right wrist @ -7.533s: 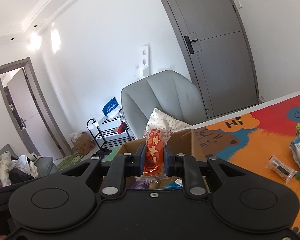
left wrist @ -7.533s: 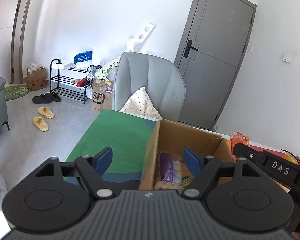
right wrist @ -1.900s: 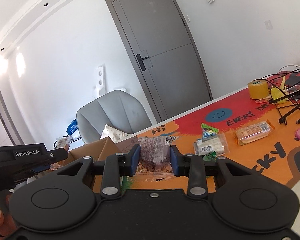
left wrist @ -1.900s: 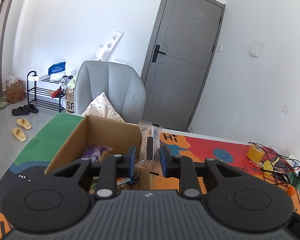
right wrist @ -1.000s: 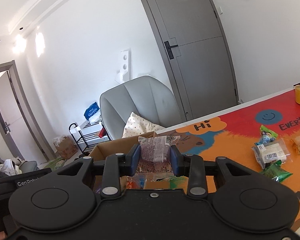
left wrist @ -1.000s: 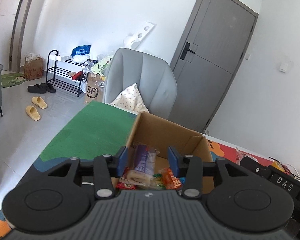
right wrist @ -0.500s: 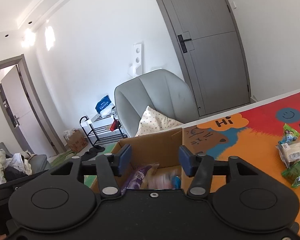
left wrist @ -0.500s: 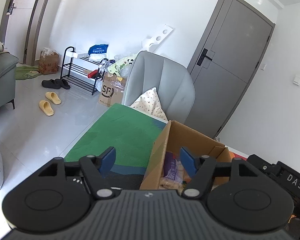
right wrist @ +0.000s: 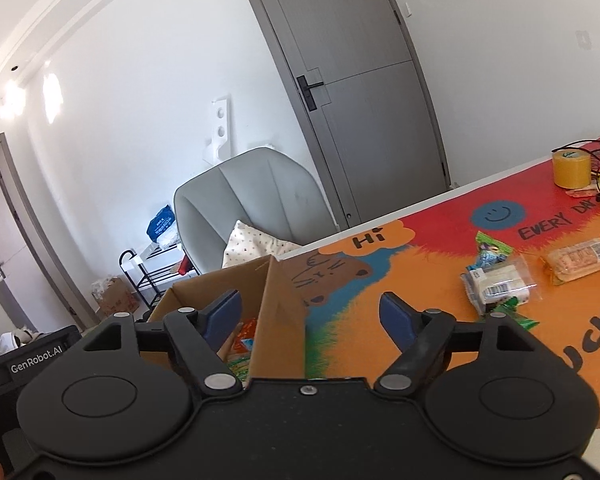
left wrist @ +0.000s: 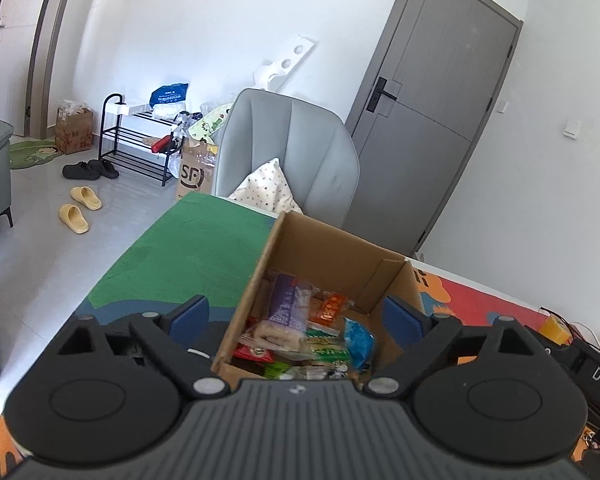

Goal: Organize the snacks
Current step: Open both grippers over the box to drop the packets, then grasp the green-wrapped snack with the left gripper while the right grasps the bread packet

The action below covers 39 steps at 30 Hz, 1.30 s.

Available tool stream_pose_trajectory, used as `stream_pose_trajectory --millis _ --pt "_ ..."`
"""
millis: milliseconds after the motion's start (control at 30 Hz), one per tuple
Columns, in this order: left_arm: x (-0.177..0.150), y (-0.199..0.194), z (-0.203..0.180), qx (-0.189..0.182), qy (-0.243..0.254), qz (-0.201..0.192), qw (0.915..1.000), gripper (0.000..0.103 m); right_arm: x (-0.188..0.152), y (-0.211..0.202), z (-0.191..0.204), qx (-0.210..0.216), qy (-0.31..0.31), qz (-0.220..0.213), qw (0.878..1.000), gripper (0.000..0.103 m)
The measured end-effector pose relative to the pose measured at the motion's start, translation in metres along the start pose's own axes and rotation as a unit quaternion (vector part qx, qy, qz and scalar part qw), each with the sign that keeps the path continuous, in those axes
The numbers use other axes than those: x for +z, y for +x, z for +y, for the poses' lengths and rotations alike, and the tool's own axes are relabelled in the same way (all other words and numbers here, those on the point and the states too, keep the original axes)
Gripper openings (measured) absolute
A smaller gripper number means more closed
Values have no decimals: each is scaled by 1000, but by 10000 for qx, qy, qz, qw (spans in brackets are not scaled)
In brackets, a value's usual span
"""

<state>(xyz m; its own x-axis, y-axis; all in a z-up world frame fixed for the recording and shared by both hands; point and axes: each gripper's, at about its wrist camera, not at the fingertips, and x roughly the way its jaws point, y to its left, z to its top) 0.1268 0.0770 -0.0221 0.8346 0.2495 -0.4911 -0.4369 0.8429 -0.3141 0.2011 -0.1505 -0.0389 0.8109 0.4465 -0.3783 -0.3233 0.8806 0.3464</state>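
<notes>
An open cardboard box (left wrist: 332,248) on the table holds several wrapped snacks, among them a purple bar (left wrist: 286,304) and an orange packet (left wrist: 329,309). My left gripper (left wrist: 296,316) is open and empty just above the box's near side. My right gripper (right wrist: 311,312) is open and empty, straddling the box's right wall (right wrist: 278,312). Loose snacks lie on the colourful mat to the right: a clear-wrapped white pack (right wrist: 496,282), a green packet (right wrist: 490,248), a biscuit pack (right wrist: 578,258) and another green packet (right wrist: 514,316).
A grey chair (left wrist: 288,152) with a dotted cushion stands behind the table. A yellow tape roll (right wrist: 571,169) and cables lie at the far right. The other gripper's body (left wrist: 596,372) is at the right edge of the left wrist view. A grey door (right wrist: 360,92) is behind.
Both grippers dropped their snack packets into the box and opened wide. The right gripper has since swung right, toward the loose snacks on the mat.
</notes>
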Motion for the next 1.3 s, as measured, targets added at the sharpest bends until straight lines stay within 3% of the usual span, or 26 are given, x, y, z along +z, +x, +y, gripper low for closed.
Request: stream_pose_trajectory --millis 733,1300 --pt "-38 5 -114 -547 746 226 9955 97 9 -48 -100 -427 540 -428 9967 103" --pt "-70 35 -183 -719 1131 542 9895 97 7 -57 -172 -799 1045 -496 9901 103"
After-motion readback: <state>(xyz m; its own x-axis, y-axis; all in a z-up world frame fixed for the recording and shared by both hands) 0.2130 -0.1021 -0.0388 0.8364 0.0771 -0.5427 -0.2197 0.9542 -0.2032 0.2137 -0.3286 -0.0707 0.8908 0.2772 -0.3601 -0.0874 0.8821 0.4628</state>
